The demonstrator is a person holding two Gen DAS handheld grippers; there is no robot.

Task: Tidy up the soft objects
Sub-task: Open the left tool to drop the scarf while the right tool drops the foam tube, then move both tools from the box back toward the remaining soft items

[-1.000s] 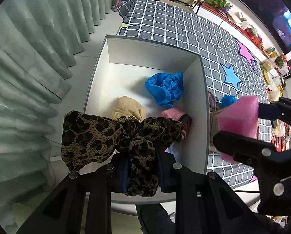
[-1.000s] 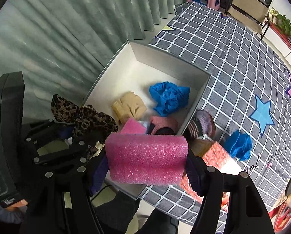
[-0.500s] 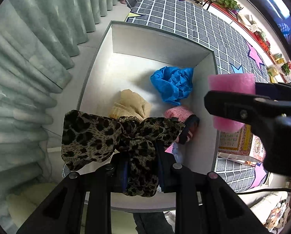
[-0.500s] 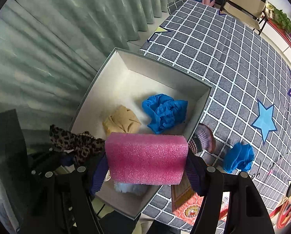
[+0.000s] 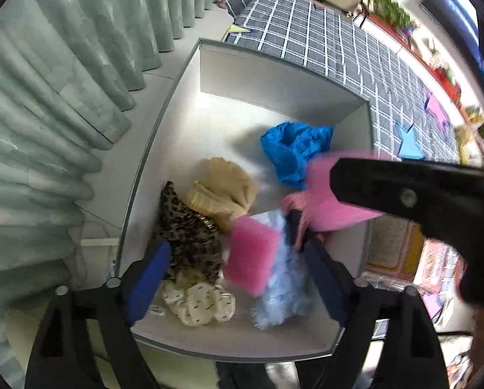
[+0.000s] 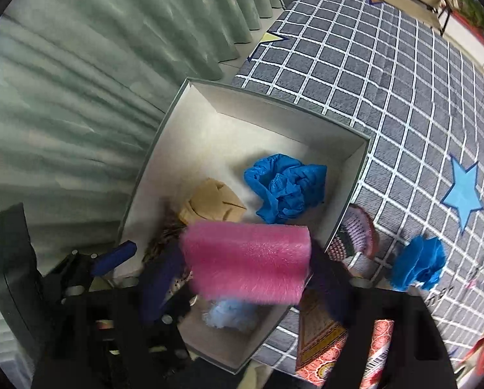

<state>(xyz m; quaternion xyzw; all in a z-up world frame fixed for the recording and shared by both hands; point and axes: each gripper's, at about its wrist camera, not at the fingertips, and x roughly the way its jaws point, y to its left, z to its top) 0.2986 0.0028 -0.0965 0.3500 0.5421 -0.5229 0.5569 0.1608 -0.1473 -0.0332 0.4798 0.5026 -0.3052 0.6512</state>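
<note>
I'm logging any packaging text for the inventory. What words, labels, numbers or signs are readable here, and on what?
Nothing can be read for certain.
Red patterned packet: print too blurred to read.
Barcode on the red packet: digits too small.
Dark writing on the checked cloth: illegible.
Grey box and the soft things in it: no text visible.

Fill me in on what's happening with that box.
A person with two handheld grippers is dropping soft things into the white box. The left gripper has just opened; the leopard-print scrunchie now lies in the box. The right gripper has just opened too, and the blurred pink sponge looks released over the box.
</note>
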